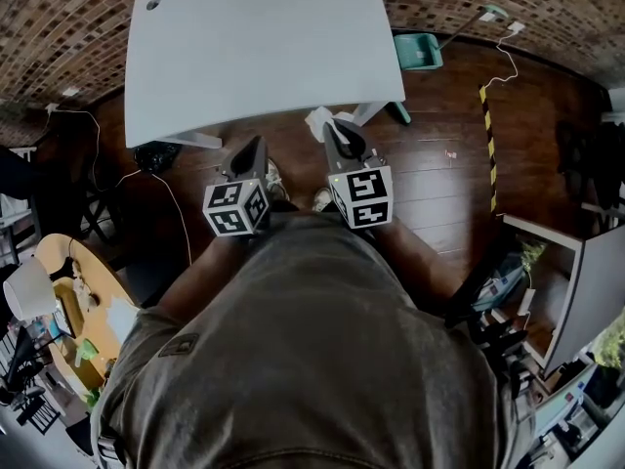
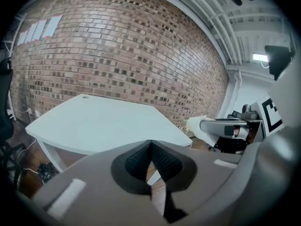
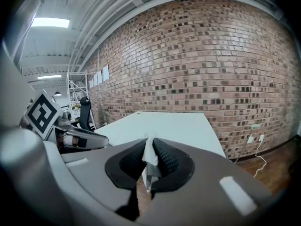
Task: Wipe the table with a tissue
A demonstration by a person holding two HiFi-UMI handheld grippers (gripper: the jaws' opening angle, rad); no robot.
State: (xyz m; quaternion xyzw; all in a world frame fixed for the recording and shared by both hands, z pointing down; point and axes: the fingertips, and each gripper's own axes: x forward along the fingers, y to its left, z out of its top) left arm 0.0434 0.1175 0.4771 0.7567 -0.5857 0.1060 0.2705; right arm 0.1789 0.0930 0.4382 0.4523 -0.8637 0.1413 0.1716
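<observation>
A white table (image 1: 254,47) stands ahead by a brick wall, its top bare; the left gripper view shows that table (image 2: 103,124) too, and it fills the middle of the right gripper view (image 3: 174,126). My right gripper (image 1: 332,130) is shut on a white tissue (image 1: 318,120), held off the table's near edge above the floor. The tissue (image 3: 150,152) sticks up between the ribbed pads. My left gripper (image 1: 256,147) is shut with nothing in it, level with the right one and just short of the table. From the left gripper view the tissue (image 2: 194,125) shows at the right gripper's tip.
A dark wooden floor (image 1: 439,164) lies under and around the table. A teal dustpan (image 1: 418,51) rests by the wall at the right. Cables (image 1: 508,62) trail on the floor. A round wooden table (image 1: 83,301) with clutter stands at my left, shelving at my right.
</observation>
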